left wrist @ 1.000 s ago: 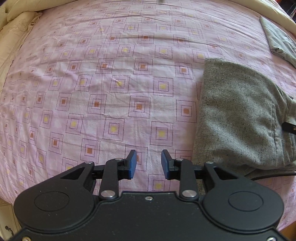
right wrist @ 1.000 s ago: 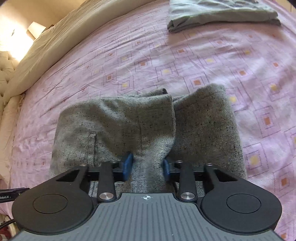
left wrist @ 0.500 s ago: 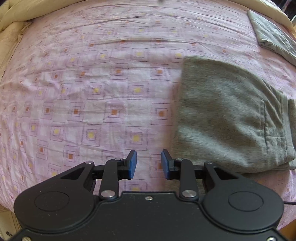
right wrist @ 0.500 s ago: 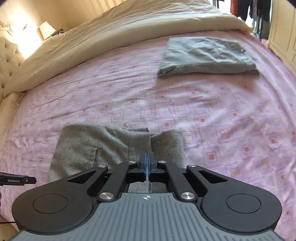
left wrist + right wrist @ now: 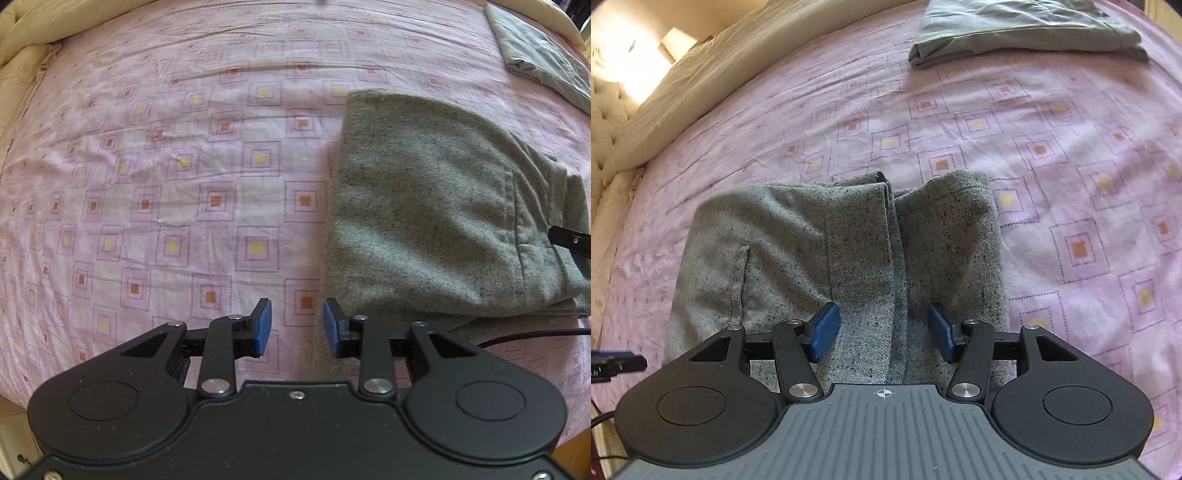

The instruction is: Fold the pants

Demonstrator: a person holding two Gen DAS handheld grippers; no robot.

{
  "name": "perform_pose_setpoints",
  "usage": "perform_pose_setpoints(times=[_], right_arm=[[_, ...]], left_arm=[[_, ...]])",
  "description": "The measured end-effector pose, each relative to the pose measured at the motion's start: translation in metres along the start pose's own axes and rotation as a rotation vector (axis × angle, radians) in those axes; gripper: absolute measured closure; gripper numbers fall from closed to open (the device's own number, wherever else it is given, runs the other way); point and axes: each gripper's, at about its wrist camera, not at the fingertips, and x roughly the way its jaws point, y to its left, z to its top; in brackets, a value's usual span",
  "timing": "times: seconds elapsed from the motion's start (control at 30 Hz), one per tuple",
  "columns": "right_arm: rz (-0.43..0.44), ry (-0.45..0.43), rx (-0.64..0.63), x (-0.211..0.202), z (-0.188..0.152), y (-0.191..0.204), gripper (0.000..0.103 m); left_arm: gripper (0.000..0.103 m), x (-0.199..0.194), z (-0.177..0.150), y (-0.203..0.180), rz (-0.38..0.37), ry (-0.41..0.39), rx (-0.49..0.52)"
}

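Blue-padded fingers point(image 5: 824, 332) of the right gripper point(image 5: 884, 332) are standing wide apart, straddling the near end of the folded grey pants point(image 5: 827, 258) without pinching anything; whether the pads are touching the cloth I cannot tell. Between them a folded edge of the fabric is running away from the camera, with a second thick fold lying just beside it on the right.

Over on the other side, the left gripper point(image 5: 297, 328) is hovering with its blue pads point(image 5: 263, 328) parted by a moderate gap and nothing between them, just beside the near left corner of the pants point(image 5: 443, 221). From this view the garment is lying as a compact speckled rectangle on the right half of the scene, a pocket seam showing near its right edge. A black part of the other tool point(image 5: 570, 242) is poking in over that right edge.

Underneath, the pants are resting on a pink bedsheet point(image 5: 166, 166) printed with dotted squares holding yellow and orange centres; the sheet is lightly wrinkled. A black cable point(image 5: 535, 334) is trailing across it near the bed's front edge. Further back, well apart from the pants, a second folded grey-green garment point(image 5: 1027, 33) is lying on the sheet. A cream duvet point(image 5: 720, 77) is bunching along the far side, and a tufted cream headboard point(image 5: 607, 110) is catching bright light at the left.
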Motion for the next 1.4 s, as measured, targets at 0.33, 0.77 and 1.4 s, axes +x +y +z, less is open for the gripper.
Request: perform_pose_setpoints(times=[0.33, 0.77, 1.4], right_arm=[[0.034, -0.14, -0.131, -0.087, 0.005, 0.052, 0.089], [-0.293, -0.143, -0.181, -0.054, 0.008, 0.006, 0.069], [-0.303, -0.132, -0.33, 0.023, 0.042, 0.022, 0.066]], left_arm=[[0.058, -0.002, 0.013, 0.01, 0.004, -0.018, -0.024], [0.055, 0.022, 0.045, -0.074, -0.053, -0.034, 0.174], [0.043, 0.08, 0.138, -0.115, -0.056, -0.053, 0.219]])
